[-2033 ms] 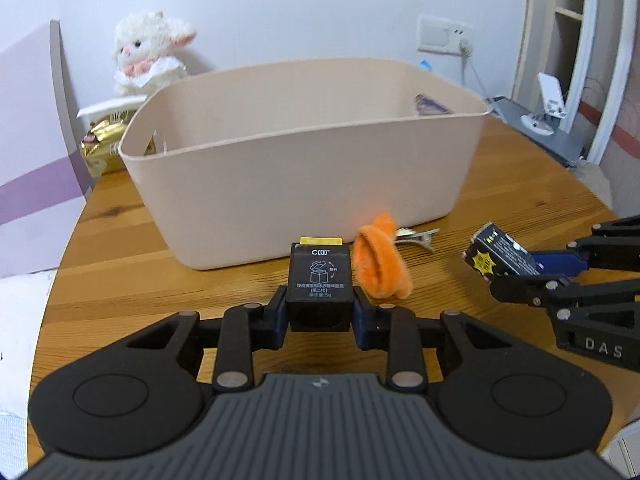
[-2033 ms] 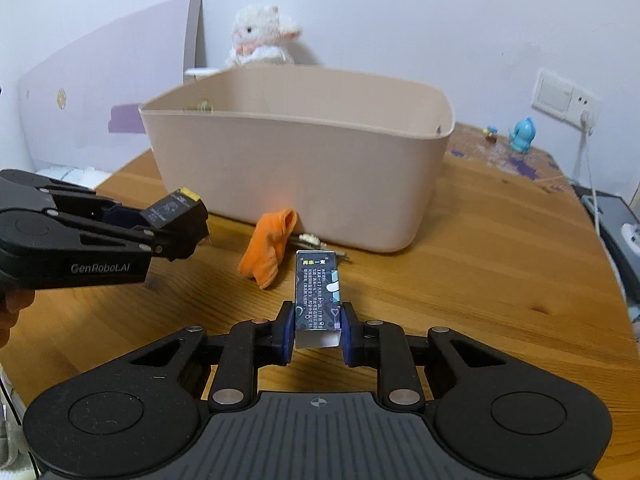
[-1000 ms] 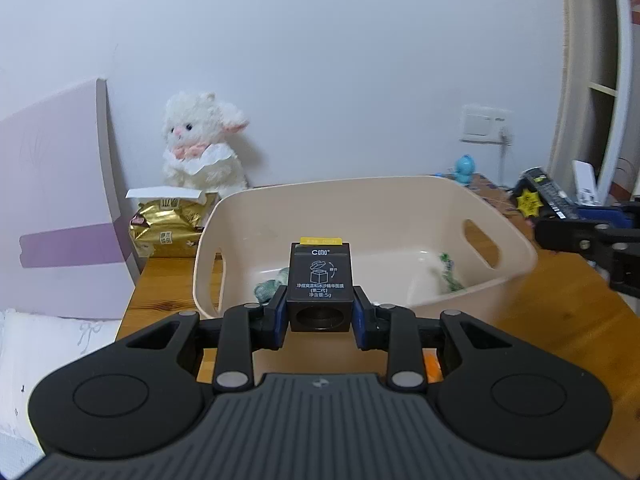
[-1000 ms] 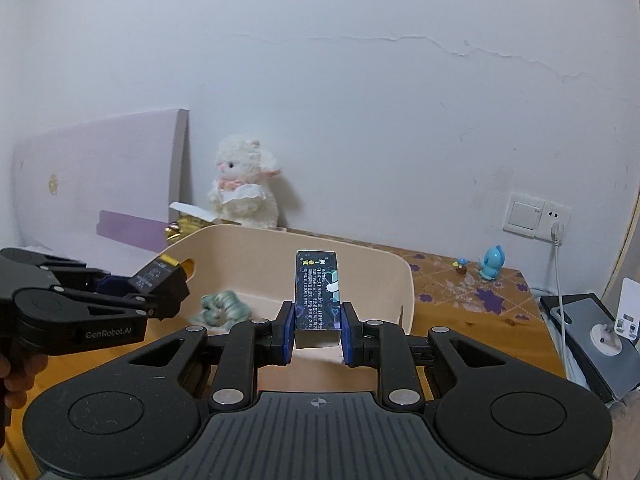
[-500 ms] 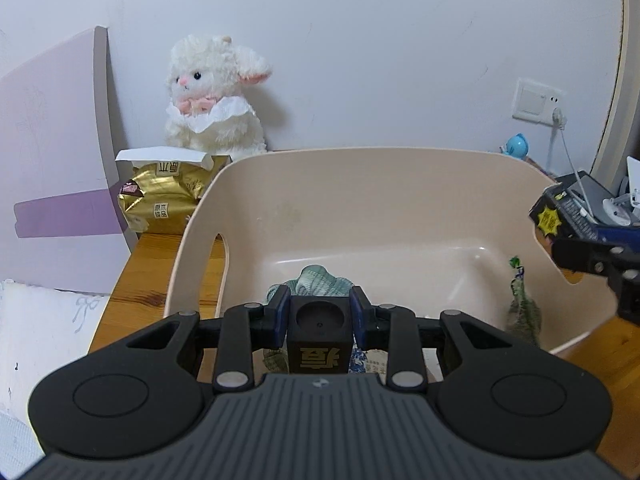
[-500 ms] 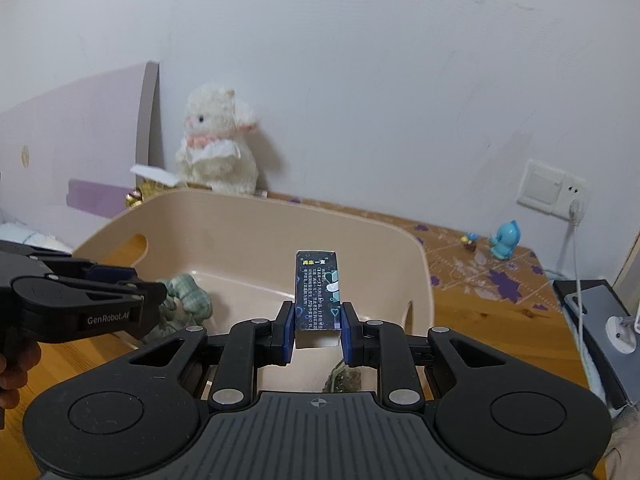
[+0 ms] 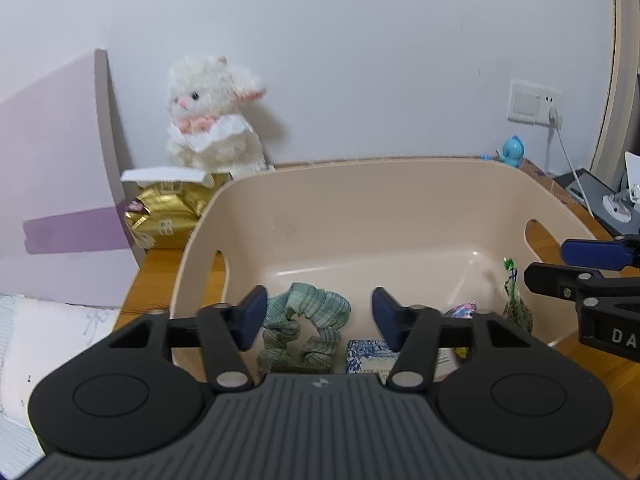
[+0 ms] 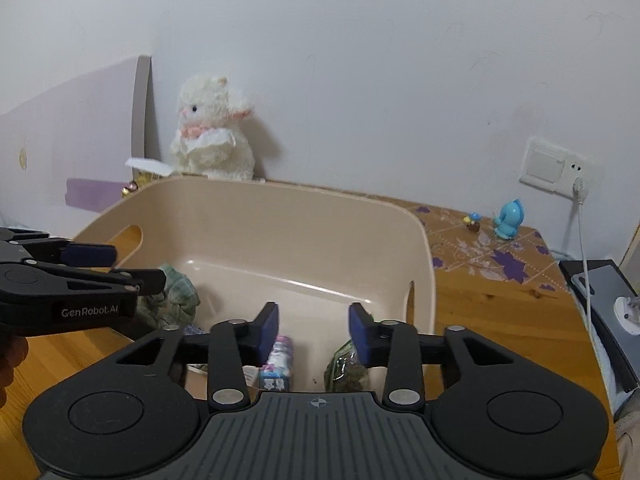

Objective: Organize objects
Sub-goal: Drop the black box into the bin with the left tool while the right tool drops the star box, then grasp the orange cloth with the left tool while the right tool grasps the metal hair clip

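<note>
My left gripper (image 7: 320,316) hangs open over the near left part of the beige plastic bin (image 7: 360,168), with nothing between its blue pads. Below it lie a green scrunchie (image 7: 308,320) and a blue-and-white packet (image 7: 368,354). The right gripper (image 8: 314,330) is open too, above the bin's (image 8: 280,188) near right corner. Under it a small dark-blue printed box (image 8: 278,364) and a green packet (image 8: 346,372) rest on the bin floor. Each gripper shows in the other's view: the right gripper (image 7: 560,264) at the right edge, the left gripper (image 8: 128,268) at the left beside the scrunchie (image 8: 176,296).
The bin stands on a wooden table (image 8: 480,312). Behind it are a white plush lamb (image 7: 212,120), a gold snack bag (image 7: 168,208) and a leaning purple board (image 7: 60,184). A blue figurine (image 8: 508,218), a wall socket (image 8: 556,168) with a cable and a grey device (image 8: 600,280) are to the right.
Both grippers rose from the table to above the bin, then opened. The black box left the left gripper and the dark-blue box left the right one; the latter now lies in the bin.
</note>
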